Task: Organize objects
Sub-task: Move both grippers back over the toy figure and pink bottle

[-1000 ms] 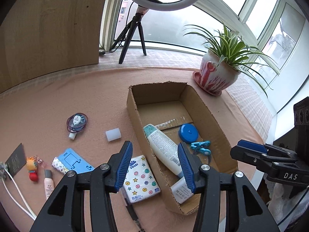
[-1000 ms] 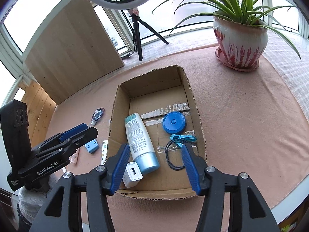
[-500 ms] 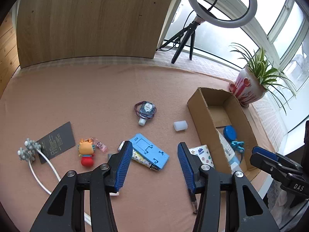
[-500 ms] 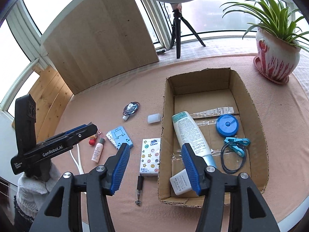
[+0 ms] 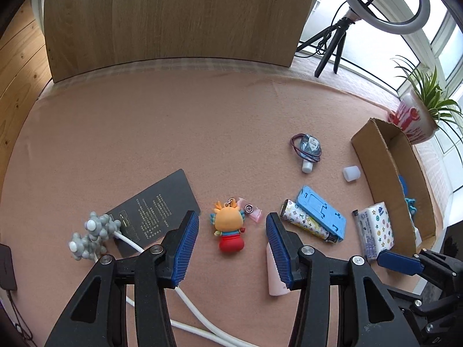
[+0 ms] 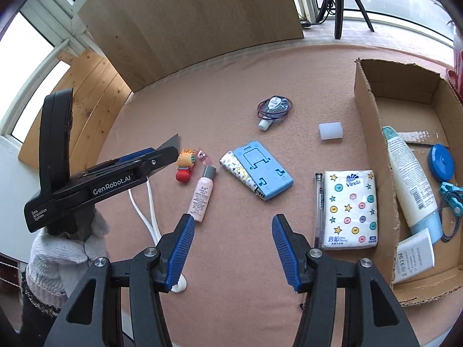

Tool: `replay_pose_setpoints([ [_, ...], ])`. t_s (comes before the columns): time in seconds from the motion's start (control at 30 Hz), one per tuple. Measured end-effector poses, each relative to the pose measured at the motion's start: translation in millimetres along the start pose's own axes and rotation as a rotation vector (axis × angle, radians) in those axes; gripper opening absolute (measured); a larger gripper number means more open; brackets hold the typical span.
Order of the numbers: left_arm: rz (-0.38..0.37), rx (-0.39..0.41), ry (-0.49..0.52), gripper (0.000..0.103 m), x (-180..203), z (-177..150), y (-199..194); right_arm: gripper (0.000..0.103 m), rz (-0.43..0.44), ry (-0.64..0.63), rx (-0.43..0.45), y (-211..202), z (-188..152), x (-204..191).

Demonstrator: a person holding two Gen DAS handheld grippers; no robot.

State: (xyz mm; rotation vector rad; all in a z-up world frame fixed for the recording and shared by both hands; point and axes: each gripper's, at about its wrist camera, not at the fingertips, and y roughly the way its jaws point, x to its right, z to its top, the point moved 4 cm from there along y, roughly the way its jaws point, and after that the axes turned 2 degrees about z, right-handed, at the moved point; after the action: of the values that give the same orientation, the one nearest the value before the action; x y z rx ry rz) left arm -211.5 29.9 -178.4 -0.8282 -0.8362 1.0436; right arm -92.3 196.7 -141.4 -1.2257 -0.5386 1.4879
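Fingers (image 5: 188, 244) of the left gripper (image 5: 231, 245) and of the right gripper (image 6: 231, 248) stand released and hold nothing above the pink bench (image 5: 173, 133), where the cardboard box (image 6: 373, 150) sits at the right of the frame, the tissue pack (image 6: 351, 209) just left of it, and the doll keychain (image 5: 230, 228) at lower centre between the left fingers.
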Motion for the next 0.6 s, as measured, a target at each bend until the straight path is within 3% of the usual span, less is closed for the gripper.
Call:
replay_pose_setpoints([
  [0.37,-0.024,-0.061,0.032,0.051,-2.1,-5.3,30.0,0.052,-0.034,-0.009,-0.046,39.7,2.9,-17.2],
  [0.6,-0.036,-0.062,0.052,0.031,0.0,-6.6,39.0,0.052,-0.059,-0.022,-0.073,57.6,5.0,-21.7],
])
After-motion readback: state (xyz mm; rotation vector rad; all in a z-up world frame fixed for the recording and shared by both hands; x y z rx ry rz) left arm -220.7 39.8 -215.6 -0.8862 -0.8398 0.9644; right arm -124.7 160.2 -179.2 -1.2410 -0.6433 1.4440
